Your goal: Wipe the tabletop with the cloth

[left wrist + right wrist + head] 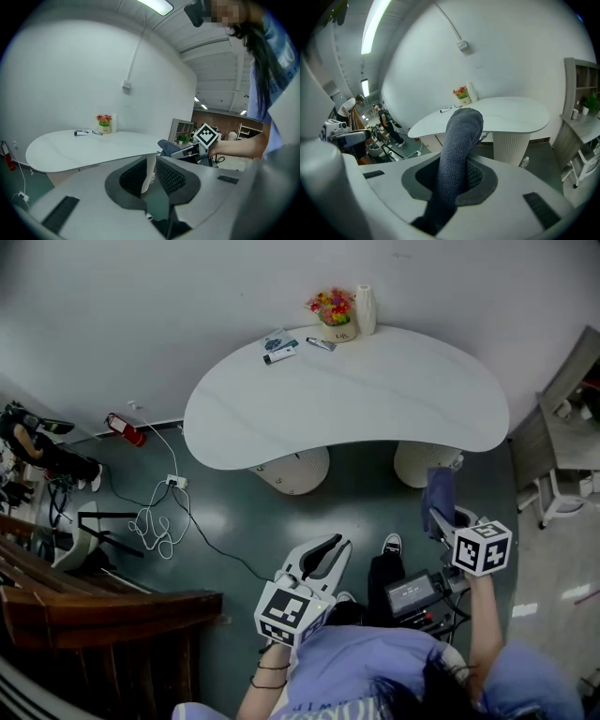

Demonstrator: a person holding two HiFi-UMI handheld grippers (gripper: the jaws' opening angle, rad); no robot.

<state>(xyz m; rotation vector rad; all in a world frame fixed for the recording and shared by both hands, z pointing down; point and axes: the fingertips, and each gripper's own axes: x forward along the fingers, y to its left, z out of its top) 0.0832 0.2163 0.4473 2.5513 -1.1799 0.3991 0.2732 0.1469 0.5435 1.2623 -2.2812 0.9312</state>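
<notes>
Firstly, the surface (375,399) is a smooth, matt white slab of kidney outline with faint grey veining. It is carried on two ribbed, pale cylindrical pedestals (292,471). At its 12 o'clock edge, against the wall, stand a small flower pot (335,317) with red and yellow blooms and a plain white cylinder (365,308). Several small flat items (279,345) lie at the pot's 9 o'clock. The floor (225,521) is dark green-grey with a slight gloss. A white cable (159,514) lies in loose loops at the 8 o'clock side of the surface.

The cloth (438,499) is blue-grey with a coarse, looped knit texture. It is rolled into a thick, limp column with a rounded top. In the head view it hangs over the floor off the 5 o'clock edge of the surface, clear of the slab and not touching it.

The right tongs (457,174) are clamped on the cloth (457,150). The fabric fills the space between the two black ribbed pads and rises out towards 12 o'clock in the right gripper view. The checkered marker cube (482,547) sits at the cloth's 5 o'clock.

The left tongs (149,176) stand slightly apart, with a narrow gap between the ribbed pads and nothing in it. In the head view the left tongs (323,555) point towards 1 o'clock, over the floor and well short of the surface.
</notes>
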